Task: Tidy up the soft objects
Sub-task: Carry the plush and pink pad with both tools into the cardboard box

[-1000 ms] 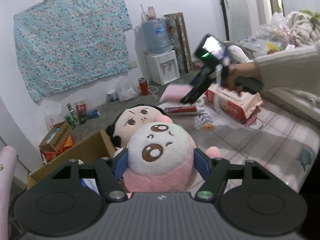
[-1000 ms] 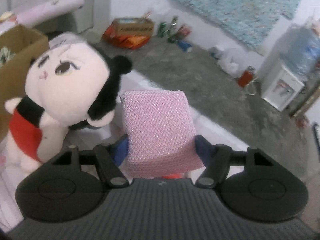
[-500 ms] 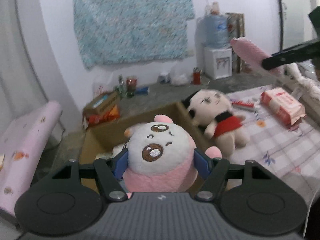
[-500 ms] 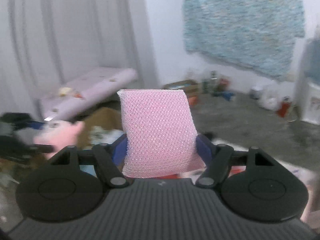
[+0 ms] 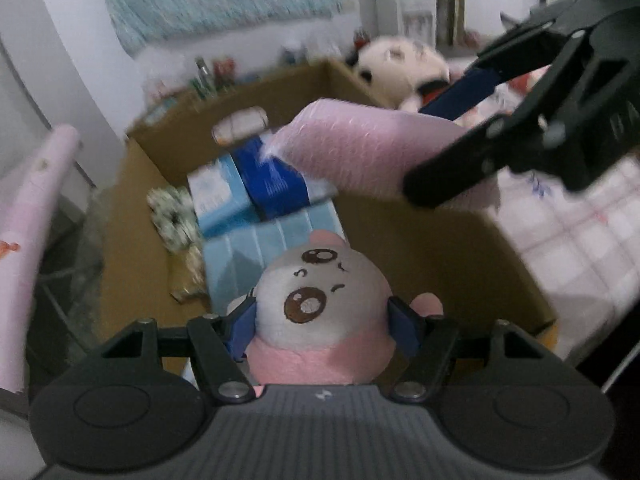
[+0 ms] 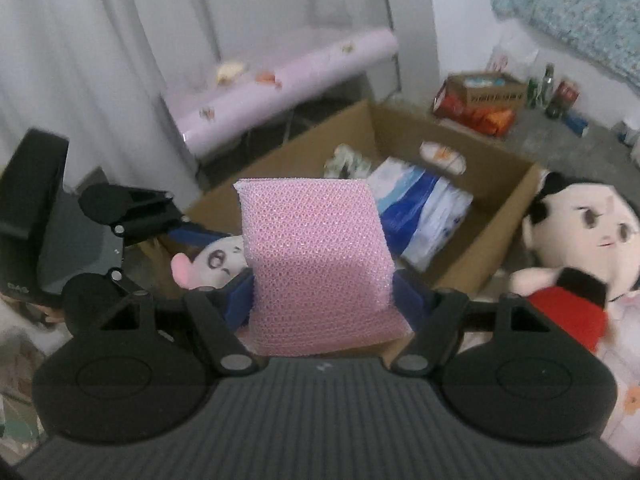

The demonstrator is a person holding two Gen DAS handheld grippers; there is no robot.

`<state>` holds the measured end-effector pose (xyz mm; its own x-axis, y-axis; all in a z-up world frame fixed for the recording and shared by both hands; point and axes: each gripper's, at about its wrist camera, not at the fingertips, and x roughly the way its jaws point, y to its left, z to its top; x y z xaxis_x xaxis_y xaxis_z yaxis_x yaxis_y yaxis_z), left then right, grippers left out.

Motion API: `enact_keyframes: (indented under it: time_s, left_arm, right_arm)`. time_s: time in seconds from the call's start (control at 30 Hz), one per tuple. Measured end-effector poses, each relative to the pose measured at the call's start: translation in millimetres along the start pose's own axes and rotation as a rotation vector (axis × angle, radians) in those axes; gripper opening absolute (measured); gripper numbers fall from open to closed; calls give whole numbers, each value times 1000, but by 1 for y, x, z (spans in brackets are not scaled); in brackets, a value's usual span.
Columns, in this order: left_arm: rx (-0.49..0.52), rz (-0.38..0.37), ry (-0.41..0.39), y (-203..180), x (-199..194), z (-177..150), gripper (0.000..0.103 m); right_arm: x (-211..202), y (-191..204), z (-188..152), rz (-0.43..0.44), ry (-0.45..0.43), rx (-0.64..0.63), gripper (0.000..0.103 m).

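while both show the box point(image 5: 472, 240), only the right wrist shows curtains point(image 6: 80, 60).

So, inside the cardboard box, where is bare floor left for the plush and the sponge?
Bare bottom of the cardboard box shows along the bed-side wall, right of the blue tissue packs, and in the left strip beyond the flowered cloth. The middle and far end are crowded.

Both tools have swung over the cardboard box point(image 5: 472, 248), carrying the pink plush point(image 5: 320, 312) and pink sponge point(image 6: 316, 256)
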<state>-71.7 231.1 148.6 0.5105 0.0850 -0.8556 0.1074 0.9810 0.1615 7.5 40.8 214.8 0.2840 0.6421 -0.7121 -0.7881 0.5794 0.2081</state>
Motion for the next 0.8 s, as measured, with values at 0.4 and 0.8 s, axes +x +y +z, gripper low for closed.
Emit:
enact_keyframes:
  time_s: [0.4,0.8]
  left_arm:
    - [-49,-123,245,15,44,-6,79]
    - [-142,-99,137,41,-10,-19,82]
  right_arm:
    - [90,37,23,-108,200,-71,73]
    - [140,44,13,-262,349,-211,79]
